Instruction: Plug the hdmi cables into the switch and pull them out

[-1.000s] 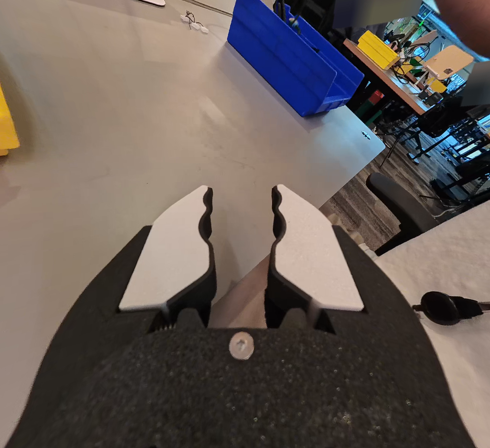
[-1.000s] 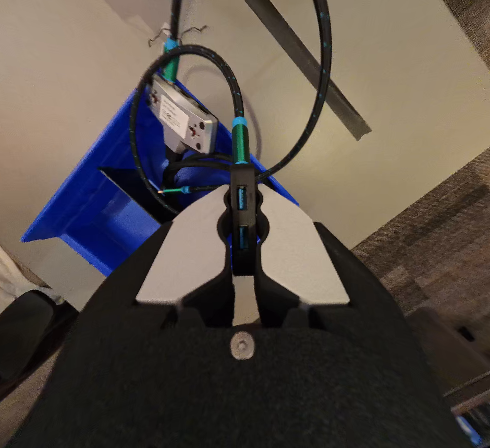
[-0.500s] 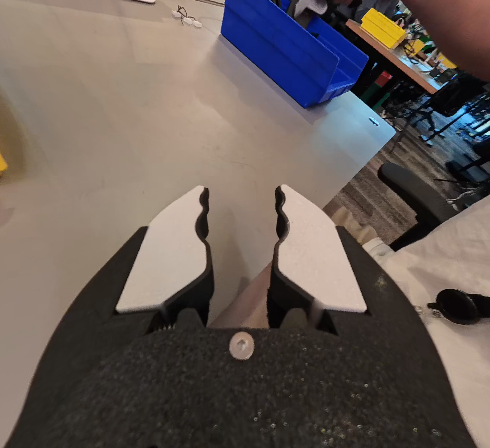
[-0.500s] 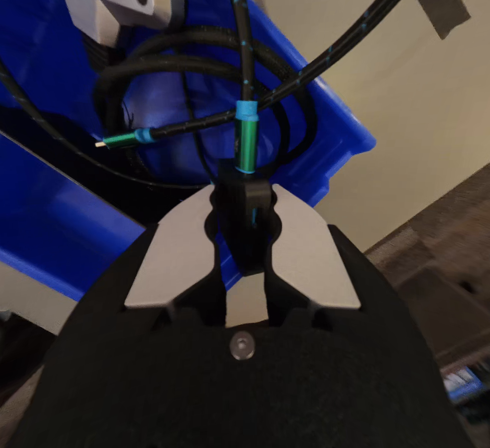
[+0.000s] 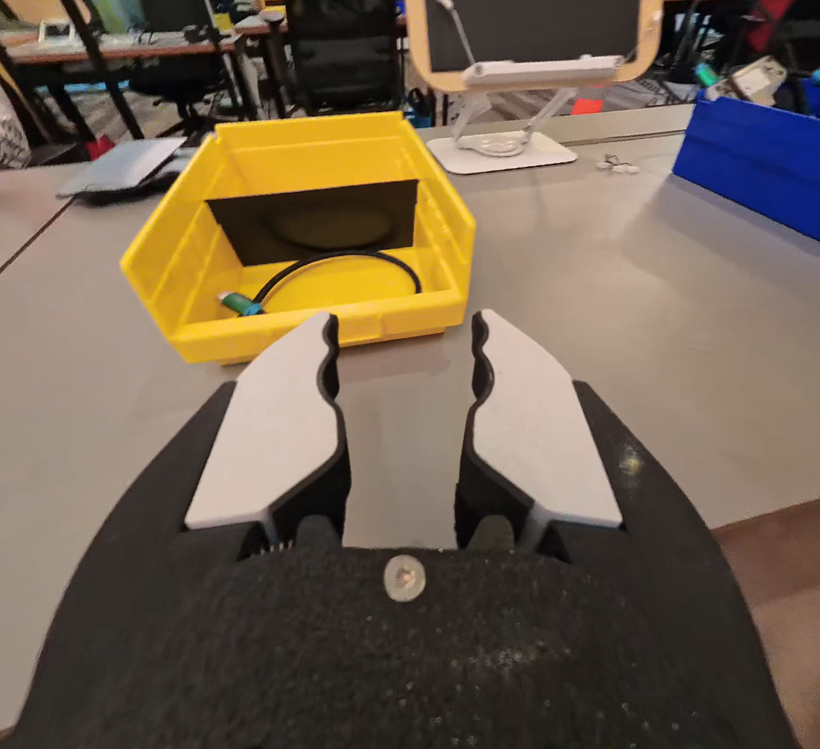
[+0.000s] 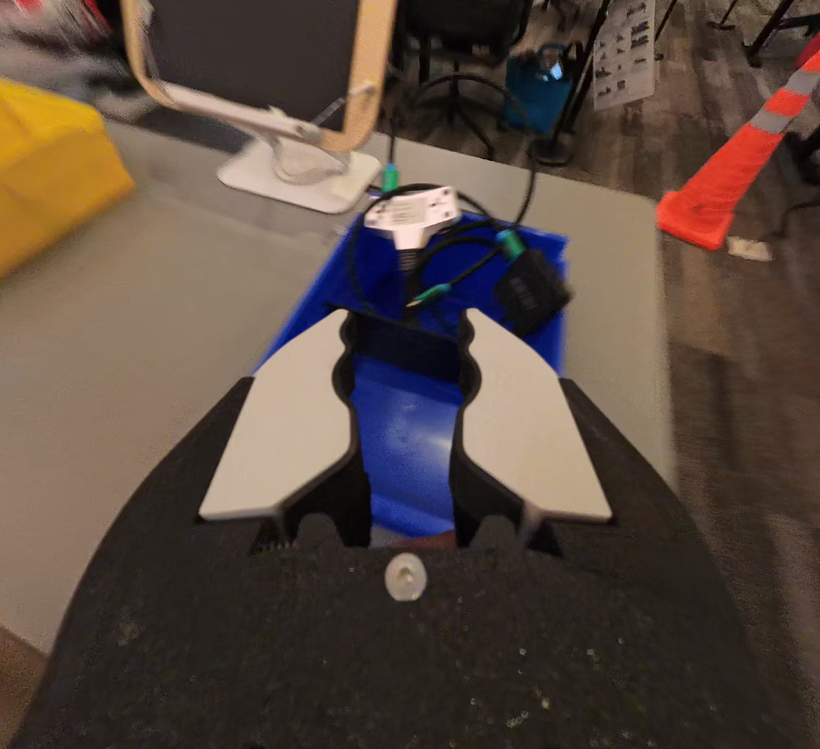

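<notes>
My left gripper [image 5: 404,319] is open and empty above the grey table, just in front of a yellow bin [image 5: 151,257]. In that bin lies a black cable [image 5: 337,259] with a green plug [image 5: 239,303], in front of a black divider [image 5: 310,222]. My right gripper [image 6: 407,317] is open and empty above the near end of a blue bin [image 6: 310,306]. In the blue bin are a white switch box [image 6: 412,208], a black hub [image 6: 530,290] with a green plug [image 6: 512,244] in it, and a loose green plug [image 6: 432,295] among black cables.
A framed dark screen on a white stand [image 5: 501,151] stands at the back of the table. The blue bin also shows at the right of the left wrist view [image 5: 745,160]. An orange cone [image 6: 732,168] stands on the floor beyond the table's right edge. Left tips to right tips: about 60 cm.
My right gripper let go of the black hub into the blue bin, opened and drew back. My left gripper swung left to face the yellow bin and opened wider.
</notes>
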`<action>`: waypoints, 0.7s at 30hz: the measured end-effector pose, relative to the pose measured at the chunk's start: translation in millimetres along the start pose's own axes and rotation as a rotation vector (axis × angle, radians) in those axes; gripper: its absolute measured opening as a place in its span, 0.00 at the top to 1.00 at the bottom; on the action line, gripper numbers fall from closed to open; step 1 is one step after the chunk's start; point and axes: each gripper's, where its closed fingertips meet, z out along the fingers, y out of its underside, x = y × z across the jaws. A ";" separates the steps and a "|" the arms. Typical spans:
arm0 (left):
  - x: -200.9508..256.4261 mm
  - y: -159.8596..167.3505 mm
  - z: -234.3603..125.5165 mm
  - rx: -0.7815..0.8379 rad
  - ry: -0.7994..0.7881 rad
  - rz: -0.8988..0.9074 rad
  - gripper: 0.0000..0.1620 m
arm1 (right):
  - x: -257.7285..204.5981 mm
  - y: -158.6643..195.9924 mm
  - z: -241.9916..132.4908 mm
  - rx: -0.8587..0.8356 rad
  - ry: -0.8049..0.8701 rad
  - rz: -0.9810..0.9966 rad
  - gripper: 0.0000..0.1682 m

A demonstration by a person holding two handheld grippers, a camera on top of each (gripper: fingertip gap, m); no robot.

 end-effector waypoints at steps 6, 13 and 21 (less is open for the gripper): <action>-21.1 14.8 8.9 -0.038 -0.003 -0.156 0.70 | -60.9 120.3 -5.7 0.154 0.156 0.231 0.76; -32.4 31.3 21.4 -0.115 -0.011 -0.186 0.71 | -80.1 138.3 -1.5 0.101 0.182 -0.002 0.75; -49.3 50.9 19.3 -0.176 -0.081 -0.174 0.71 | -76.5 140.1 4.3 0.100 0.106 0.157 0.76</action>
